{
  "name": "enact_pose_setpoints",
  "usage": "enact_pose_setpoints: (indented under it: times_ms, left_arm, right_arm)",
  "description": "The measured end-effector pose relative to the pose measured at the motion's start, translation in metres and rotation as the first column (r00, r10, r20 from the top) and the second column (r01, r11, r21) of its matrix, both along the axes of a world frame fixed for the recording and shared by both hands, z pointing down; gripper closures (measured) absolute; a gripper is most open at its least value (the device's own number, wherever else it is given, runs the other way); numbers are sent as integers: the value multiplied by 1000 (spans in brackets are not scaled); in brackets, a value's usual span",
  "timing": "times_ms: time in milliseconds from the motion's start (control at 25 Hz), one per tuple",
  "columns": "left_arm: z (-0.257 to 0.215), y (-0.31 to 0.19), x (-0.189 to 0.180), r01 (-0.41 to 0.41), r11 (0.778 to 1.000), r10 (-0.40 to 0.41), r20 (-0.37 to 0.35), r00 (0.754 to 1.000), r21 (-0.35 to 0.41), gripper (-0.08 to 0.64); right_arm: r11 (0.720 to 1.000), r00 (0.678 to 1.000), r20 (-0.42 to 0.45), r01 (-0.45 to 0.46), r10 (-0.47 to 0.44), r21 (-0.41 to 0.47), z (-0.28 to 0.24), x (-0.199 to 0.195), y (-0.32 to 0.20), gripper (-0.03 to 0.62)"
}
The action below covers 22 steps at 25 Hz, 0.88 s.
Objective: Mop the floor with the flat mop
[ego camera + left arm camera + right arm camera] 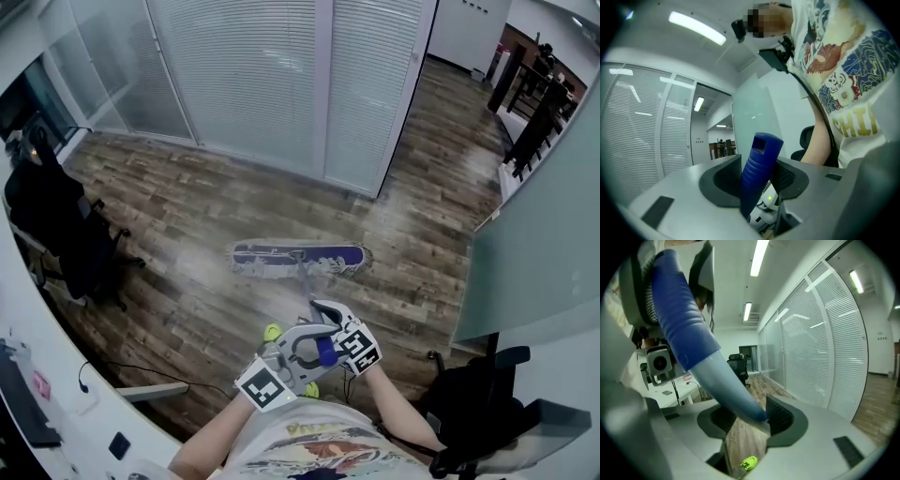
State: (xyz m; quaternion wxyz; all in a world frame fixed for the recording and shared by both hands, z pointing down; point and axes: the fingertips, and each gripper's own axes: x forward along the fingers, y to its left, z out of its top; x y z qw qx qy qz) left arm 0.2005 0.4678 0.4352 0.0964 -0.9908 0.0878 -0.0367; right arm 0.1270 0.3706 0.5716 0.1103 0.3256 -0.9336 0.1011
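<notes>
The flat mop's purple head (pixel 298 260) lies flat on the wooden floor ahead of me. Both grippers are low and close to my body in the head view. My left gripper (pixel 319 354) is shut on the ribbed blue grip end of the mop handle (pixel 759 171), which stands up between the dark pads (pixel 723 180). Just beyond it, my right gripper (pixel 325 314) is shut on the pale blue shaft (pixel 723 380), which runs down between its jaws and rests against the right pad (pixel 780 417). The thin shaft down to the mop head is barely visible in the head view.
A glass wall with white blinds (pixel 281 84) stands behind the mop, and a frosted glass panel (pixel 539 244) is at the right. Black office chairs sit at the left (pixel 66 234) and lower right (pixel 478 412). A white desk (pixel 56 375) curves along the left. My yellow-green shoe (pixel 273 332) is below.
</notes>
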Motion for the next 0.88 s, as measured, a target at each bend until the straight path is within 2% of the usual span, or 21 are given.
enact_pose_setpoints:
  times_ms: [160,480,640,880]
  left_arm:
    - [-2,-6,-2,14,1000,-14,-33,999,-2,399]
    - [3,-37,-22,28,999,-29,-39,999,-40,387]
    - [8,-68,-34,29,999,-30,-31,999,-45,386]
    - [8,-135,-55,33,997,-37,-59,998,-68,385]
  right_arm:
    - [1000,1000,14,11,-11,-1,0,-1,-5,415]
    - [998,998,15,54,-54,-23,3,-20,-33,400]
    - [997,998,4,70,-70,-13,5,-30,-65,400]
    - [997,997,-12,78,-78,-22,8,-51,-131,397]
